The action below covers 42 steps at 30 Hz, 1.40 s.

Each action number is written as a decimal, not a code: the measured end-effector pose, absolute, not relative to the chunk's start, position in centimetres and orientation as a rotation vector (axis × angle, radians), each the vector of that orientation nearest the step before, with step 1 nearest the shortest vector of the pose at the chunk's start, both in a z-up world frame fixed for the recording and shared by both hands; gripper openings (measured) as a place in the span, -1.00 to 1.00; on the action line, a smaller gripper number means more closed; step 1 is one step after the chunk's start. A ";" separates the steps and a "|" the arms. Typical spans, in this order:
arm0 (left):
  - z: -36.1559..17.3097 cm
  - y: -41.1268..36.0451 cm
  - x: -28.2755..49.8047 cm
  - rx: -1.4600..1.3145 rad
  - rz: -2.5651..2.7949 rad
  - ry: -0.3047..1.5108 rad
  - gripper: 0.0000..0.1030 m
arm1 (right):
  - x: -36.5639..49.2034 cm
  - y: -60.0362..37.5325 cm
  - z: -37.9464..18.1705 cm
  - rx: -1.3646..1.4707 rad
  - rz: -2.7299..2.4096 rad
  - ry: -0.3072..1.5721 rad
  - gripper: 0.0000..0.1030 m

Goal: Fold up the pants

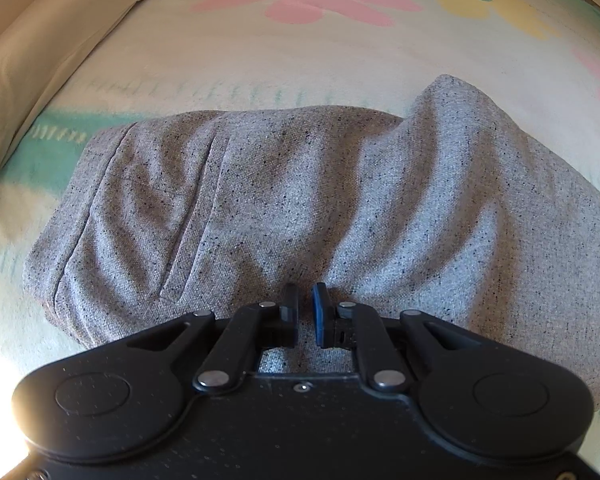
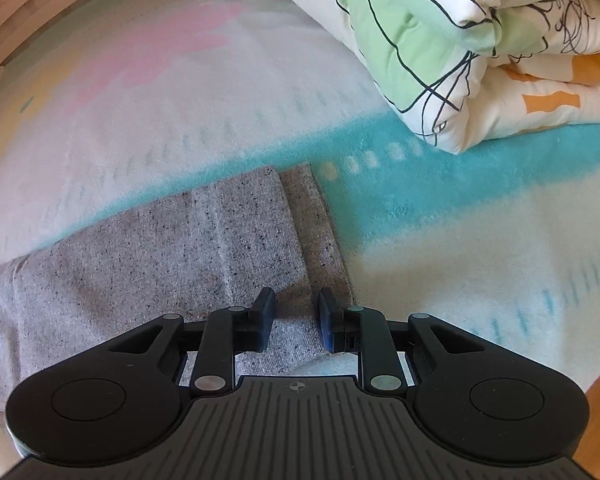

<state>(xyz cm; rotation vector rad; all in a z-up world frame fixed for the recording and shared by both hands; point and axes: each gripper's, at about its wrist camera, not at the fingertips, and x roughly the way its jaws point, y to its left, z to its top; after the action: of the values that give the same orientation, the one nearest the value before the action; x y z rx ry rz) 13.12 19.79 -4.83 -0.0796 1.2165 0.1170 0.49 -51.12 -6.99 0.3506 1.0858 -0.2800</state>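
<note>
No brand or writing reads on anything before you. Your pants (image 1: 284, 208), grey speckled, lie rumpled across the blanket (image 1: 260, 68), with the waist end toward the bed's left edge where a beige pillow (image 1: 48, 60) runs along it; open blanket stretches beyond them to the far edge. In the right view the leg hems (image 2: 300, 236) lie stacked, open blanket to their right, and a folded quilt (image 2: 480, 48) sits at the far right corner. Your left gripper (image 1: 305, 312) is nearly closed over the cloth, a narrow gap between its fingers; whether it pinches fabric, I cannot tell. Your right gripper (image 2: 297, 320) is partly open above the hems, gripping nothing.
</note>
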 end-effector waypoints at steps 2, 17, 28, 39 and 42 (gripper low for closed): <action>-5.0 19.9 13.2 -0.081 0.117 1.217 -0.64 | 0.5 -51.1 -7.2 0.362 -0.273 1.099 -0.60; -5.0 19.3 13.3 -0.044 0.105 1.216 -0.65 | -0.5 -52.5 -5.8 0.343 -0.400 0.991 0.16; -5.0 19.2 13.3 -0.028 0.094 1.216 -0.65 | -0.6 -52.2 -7.6 0.485 -0.253 1.115 -0.72; -3.2 18.5 12.0 0.035 0.004 1.134 -0.64 | 0.6 -50.7 -6.5 0.251 -0.371 1.191 -0.78; -4.1 17.5 11.3 0.075 -0.074 1.187 -0.62 | 1.0 -50.1 -6.6 0.183 -0.379 1.207 -0.78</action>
<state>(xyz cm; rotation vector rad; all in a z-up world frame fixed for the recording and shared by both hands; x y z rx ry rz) 11.35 17.46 -4.10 0.0747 1.1875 -0.0744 0.99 -50.06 -6.63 0.1830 1.2073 -0.3792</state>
